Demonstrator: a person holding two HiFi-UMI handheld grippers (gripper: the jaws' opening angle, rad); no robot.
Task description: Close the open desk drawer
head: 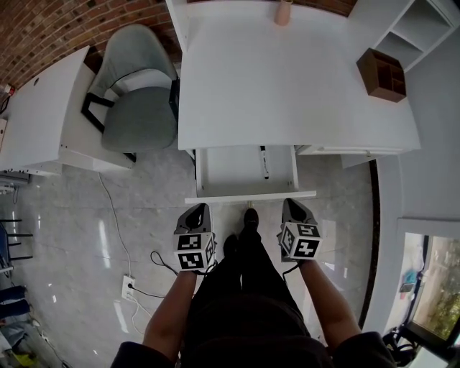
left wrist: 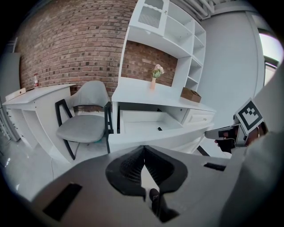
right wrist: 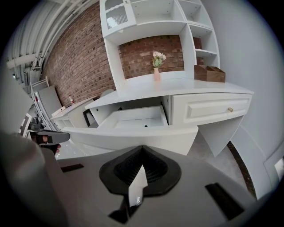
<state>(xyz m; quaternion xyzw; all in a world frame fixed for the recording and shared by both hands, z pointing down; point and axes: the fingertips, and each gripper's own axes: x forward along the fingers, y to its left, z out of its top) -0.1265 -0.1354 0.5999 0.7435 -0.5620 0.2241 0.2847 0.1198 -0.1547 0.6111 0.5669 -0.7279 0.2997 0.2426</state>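
Observation:
The white desk has its middle drawer pulled out toward me, with a black pen lying inside. In the head view my left gripper hovers just short of the left end of the drawer front, apart from it. My right gripper is likewise close to the right end of the front. Both are shut with nothing between the fingers. The left gripper view shows its tips meeting below the drawer front. The right gripper faces the front panel.
A grey chair stands left of the desk beside another white table. On the desk are a brown wooden box and a vase. A socket strip with cable lies on the floor. My feet stand between the grippers.

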